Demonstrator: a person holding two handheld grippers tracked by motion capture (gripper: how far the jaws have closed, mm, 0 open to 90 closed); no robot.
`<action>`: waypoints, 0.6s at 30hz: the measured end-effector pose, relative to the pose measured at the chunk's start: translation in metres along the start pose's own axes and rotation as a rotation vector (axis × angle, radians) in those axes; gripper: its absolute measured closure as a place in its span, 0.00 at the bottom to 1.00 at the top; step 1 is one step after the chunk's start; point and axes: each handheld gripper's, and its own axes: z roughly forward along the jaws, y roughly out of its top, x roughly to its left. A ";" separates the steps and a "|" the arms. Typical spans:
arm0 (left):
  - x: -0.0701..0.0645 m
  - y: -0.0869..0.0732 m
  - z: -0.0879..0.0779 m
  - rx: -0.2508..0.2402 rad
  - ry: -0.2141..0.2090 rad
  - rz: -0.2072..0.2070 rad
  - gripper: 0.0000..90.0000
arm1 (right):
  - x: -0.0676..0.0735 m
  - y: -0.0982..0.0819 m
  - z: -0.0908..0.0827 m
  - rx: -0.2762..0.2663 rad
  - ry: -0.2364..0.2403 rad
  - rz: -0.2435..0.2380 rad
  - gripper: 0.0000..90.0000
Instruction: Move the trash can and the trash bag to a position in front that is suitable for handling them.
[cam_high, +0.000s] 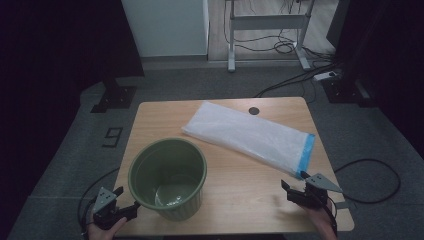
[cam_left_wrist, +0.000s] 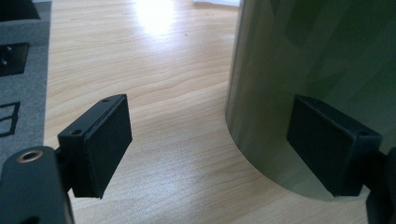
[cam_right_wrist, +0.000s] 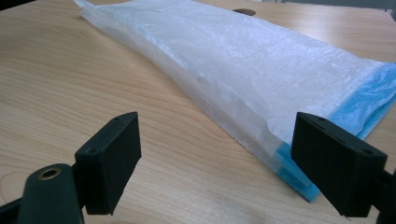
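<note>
The left claw (cam_high: 127, 199) is held at the near left corner of the light wooden tabletop (cam_high: 240, 185), its black jaws spread wide with nothing clamped between them. In the left gripper view, one jaw is seen against the outer wall of the round olive-green plastic bucket (cam_left_wrist: 317, 79), though contact cannot be told; the other jaw stands over bare wood. The bucket (cam_high: 168, 177) stands upright near the near left edge, its opening facing up. The right claw (cam_high: 292, 192) is held near the near right corner, its jaws likewise wide apart and empty. Just beyond it lies the flat, folded translucent white plastic bag with a blue end strip (cam_right_wrist: 243, 70), stretched diagonally from the far middle of the tabletop toward the right edge (cam_high: 250, 132).
</note>
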 end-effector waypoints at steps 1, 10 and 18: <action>0.000 0.001 0.000 -0.004 -0.007 0.005 0.16 | -0.001 0.000 0.000 0.001 -0.002 -0.001 0.18; -0.019 0.011 -0.026 -0.031 -0.092 0.128 0.13 | -0.005 -0.002 -0.005 0.015 0.005 0.025 0.18; -0.033 0.016 -0.025 -0.042 -0.245 0.186 0.10 | -0.006 -0.001 -0.003 0.024 0.047 0.040 0.18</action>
